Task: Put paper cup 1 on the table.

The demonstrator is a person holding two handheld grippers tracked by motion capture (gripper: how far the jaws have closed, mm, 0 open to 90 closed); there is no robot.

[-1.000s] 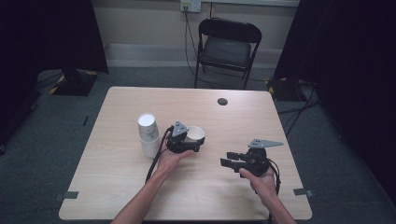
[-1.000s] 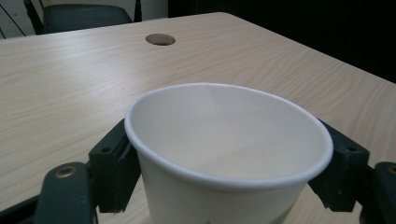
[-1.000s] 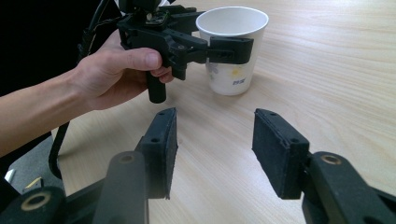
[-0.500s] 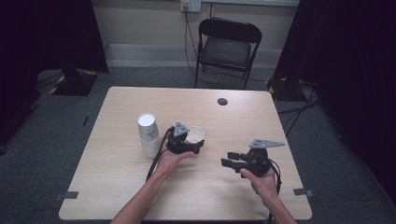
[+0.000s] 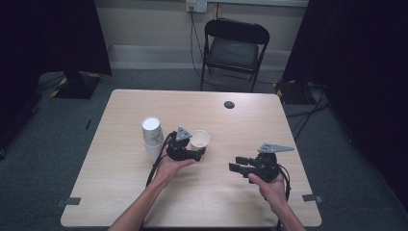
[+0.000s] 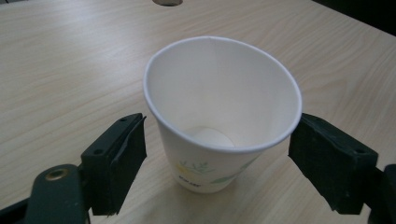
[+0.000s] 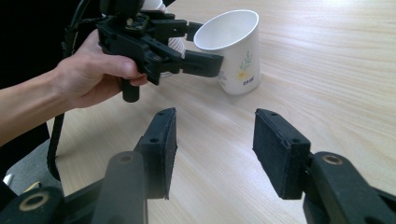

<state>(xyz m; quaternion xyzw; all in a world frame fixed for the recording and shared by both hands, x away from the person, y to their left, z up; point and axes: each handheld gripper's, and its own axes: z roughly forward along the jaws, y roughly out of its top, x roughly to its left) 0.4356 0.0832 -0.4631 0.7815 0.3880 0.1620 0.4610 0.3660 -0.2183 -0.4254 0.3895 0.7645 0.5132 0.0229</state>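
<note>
Nearest the person, the right gripper (image 5: 243,165) hovers over bare worktop (image 5: 231,202) at about 5 o'clock from the middle, its jaws spread wide with nothing between them and aimed toward 9 o'clock. Farther in, near the middle of the worktop, the left gripper (image 5: 198,150) sits in the left hand (image 5: 171,168), its jaws parted on either side of a single paper cup (image 5: 200,139); in the left gripper view the cup (image 6: 219,112) stands between the two pads with a clear gap on each side, touched by neither. The cup's long axis runs close to vertical, mouth up, and in the right gripper view it (image 7: 236,49) leans a little toward the left gripper (image 7: 194,44). At 9 o'clock of that cup, just beside the left gripper, a stack of paper cups (image 5: 152,137) stands upright, mouth up. Beyond, toward 12 o'clock, a dark round hole (image 5: 229,104) marks the worktop, and a folding chair (image 5: 233,50) stands on the floor past the far edge.
</note>
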